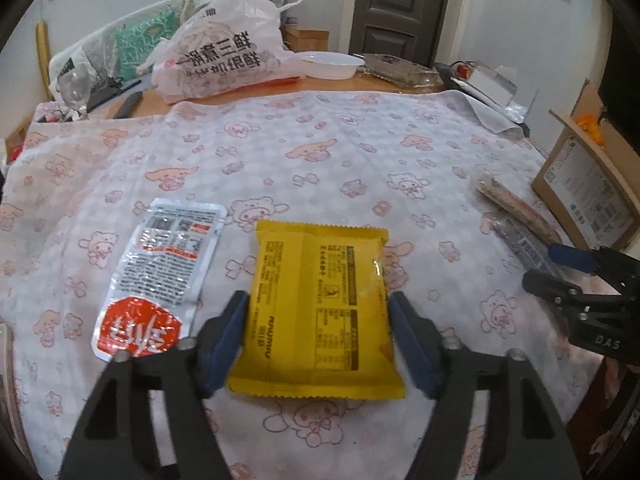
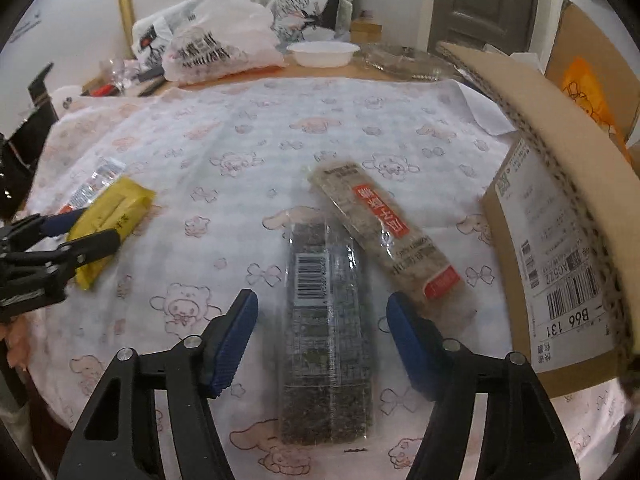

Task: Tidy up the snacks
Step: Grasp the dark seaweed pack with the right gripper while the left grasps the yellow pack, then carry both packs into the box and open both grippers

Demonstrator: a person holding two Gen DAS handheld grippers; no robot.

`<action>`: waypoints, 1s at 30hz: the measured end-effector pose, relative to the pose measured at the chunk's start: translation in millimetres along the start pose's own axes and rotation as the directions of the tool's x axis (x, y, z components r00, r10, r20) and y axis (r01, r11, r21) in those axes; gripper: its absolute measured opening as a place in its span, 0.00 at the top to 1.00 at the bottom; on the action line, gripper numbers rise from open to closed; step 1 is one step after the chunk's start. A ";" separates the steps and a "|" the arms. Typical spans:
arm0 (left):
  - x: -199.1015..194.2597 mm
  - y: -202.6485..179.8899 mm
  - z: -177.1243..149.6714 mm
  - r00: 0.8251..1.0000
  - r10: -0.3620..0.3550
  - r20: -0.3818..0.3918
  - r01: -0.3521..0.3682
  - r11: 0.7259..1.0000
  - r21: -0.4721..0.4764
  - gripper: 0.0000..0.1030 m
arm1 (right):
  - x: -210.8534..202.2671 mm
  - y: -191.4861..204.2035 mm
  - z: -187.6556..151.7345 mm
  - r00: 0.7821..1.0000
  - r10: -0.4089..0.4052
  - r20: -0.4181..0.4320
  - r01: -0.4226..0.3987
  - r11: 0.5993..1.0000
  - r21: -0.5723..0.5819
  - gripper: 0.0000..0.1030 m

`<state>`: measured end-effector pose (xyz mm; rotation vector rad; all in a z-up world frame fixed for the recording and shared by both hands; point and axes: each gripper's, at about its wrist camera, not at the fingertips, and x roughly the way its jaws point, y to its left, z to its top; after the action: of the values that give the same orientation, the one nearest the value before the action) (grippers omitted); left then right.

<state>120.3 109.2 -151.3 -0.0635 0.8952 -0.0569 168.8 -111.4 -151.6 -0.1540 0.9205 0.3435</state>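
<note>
Yellow foil wrapping marked the snack packet [image 1: 320, 312] that lay flat on the printed cloth [image 1: 320, 140], between the blue pads of the left gripper [image 1: 318, 340]. Both pads sat against its long edges, so the jaws looked clamped on it, though lightly. A firmer hold, I judged, would come from keeping the pads square to those edges and lifting straight up, since a flat pouch buckles if squeezed hard.

To its left, just beside it, lay a silver and red sachet [image 1: 156, 276], untouched. On the far side of the cloth, the right gripper [image 2: 322, 344] straddled a dark seaweed pack [image 2: 326, 332]; its jaws stood apart, with clear cloth showing between each pad and the pack. A paler bar with a red label [image 2: 384, 236] lay slantwise, touching or overlapping the pack's upper right corner, and the right-hand pad sat close to its lower end. Closing there risked catching both, so a slight shift toward the pack's near half seemed wise.

An open cardboard box [image 2: 552, 260] stood just to the right, the likely place for the snacks. Beyond the cloth sat a white plastic bag [image 1: 224, 52] and a white bowl [image 1: 330, 65].
</note>
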 end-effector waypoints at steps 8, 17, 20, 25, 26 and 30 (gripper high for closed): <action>-4.2 0.1 -0.7 1.000 -0.018 -0.001 0.018 1.000 -0.023 0.37 | -3.8 8.5 -1.5 0.998 0.062 0.010 -0.062 0.997 -0.055 0.66; -53.5 -3.6 5.7 0.996 -0.021 0.082 0.025 0.999 -0.039 0.37 | -46.1 41.8 5.9 0.972 0.208 0.106 -0.189 0.967 -0.169 0.66; -77.7 -7.8 11.3 0.992 -0.025 0.124 0.030 0.999 -0.040 0.37 | -71.2 50.7 13.1 0.955 0.254 0.153 -0.219 0.952 -0.212 0.66; -129.2 -28.0 27.8 0.974 -0.029 0.226 0.035 0.999 -0.025 0.37 | -110.5 48.5 23.7 0.928 0.285 0.240 -0.221 0.940 -0.261 0.66; -137.4 -32.9 31.3 0.969 -0.033 0.244 0.039 0.999 -0.019 0.37 | -118.9 45.7 26.1 0.923 0.286 0.259 -0.216 0.939 -0.266 0.66; -167.4 -66.3 48.4 0.951 -0.039 0.306 0.032 0.999 0.027 0.37 | -146.9 21.8 32.1 0.904 0.270 0.331 -0.189 0.948 -0.256 0.66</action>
<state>52.0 57.4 14.3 -0.0660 0.5816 -0.0876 103.6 -115.1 -14.4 -0.1763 0.5306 0.6726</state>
